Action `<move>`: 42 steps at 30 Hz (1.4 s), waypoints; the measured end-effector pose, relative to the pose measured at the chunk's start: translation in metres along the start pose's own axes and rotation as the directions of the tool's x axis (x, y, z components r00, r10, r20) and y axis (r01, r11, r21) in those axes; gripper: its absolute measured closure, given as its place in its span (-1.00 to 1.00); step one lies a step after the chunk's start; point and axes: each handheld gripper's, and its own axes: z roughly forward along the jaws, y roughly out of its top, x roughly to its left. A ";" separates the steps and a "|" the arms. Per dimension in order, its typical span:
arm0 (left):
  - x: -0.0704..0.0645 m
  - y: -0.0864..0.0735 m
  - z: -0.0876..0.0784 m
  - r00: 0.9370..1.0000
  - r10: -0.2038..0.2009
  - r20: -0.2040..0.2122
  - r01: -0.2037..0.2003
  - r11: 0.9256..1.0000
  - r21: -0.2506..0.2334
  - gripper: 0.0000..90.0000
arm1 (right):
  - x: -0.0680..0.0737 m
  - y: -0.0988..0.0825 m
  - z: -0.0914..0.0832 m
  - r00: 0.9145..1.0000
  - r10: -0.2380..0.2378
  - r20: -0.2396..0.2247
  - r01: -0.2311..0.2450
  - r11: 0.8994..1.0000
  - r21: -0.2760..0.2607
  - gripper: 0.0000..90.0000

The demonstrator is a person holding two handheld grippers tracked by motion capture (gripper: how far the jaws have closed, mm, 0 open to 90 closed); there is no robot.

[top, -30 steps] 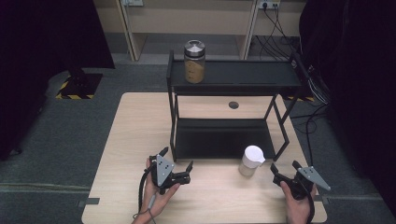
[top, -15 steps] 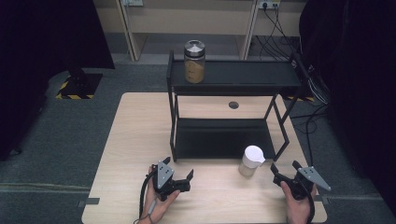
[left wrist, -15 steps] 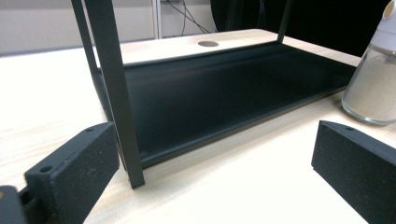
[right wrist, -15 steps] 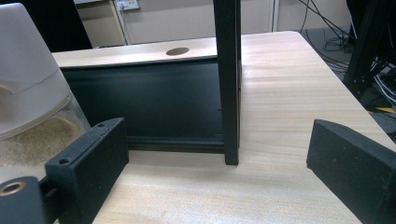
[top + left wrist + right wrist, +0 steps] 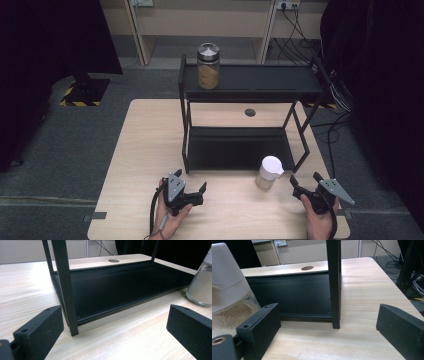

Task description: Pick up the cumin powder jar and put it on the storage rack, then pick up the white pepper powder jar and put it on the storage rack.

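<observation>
A black two-tier rack (image 5: pixel 250 82) stands at the middle of the wooden table (image 5: pixel 145 135). On its top shelf, at the left, stands a glass jar with a metal lid (image 5: pixel 208 67). A white-lidded jar of pale powder (image 5: pixel 269 173) stands on the table by the rack's front right leg. My left gripper (image 5: pixel 191 181) rests open near the front edge, in front of the rack's front left leg (image 5: pixel 65 287). My right gripper (image 5: pixel 306 179) is open just right of the white-lidded jar (image 5: pixel 229 297). Nothing lies between either pair of jaws.
The rack's lower shelf (image 5: pixel 120 287) is bare. A round cable hole (image 5: pixel 250 112) sits in the table behind it. Pale shelving (image 5: pixel 210 25) and cables (image 5: pixel 345 95) lie beyond the table's far and right edges.
My left gripper has slid a little toward the table's near edge and turned slightly right. The right gripper and both jars have stayed put.
</observation>
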 end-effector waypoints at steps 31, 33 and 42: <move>-0.001 0.000 0.000 1.000 0.014 0.005 -0.014 1.000 -0.001 -1.00 | -0.003 -0.002 -0.008 0.999 0.004 -0.039 -0.007 0.997 -0.073 -0.94; -0.002 -0.001 -0.001 1.000 0.020 0.003 -0.020 1.000 -0.004 -1.00 | -0.001 0.000 -0.012 0.998 -0.006 -0.059 0.000 0.994 -0.109 -0.94; -0.002 0.000 0.000 1.000 0.020 0.005 -0.020 1.000 0.001 -1.00 | 0.012 0.020 -0.008 0.980 -0.075 -0.186 0.034 0.977 -0.211 -0.96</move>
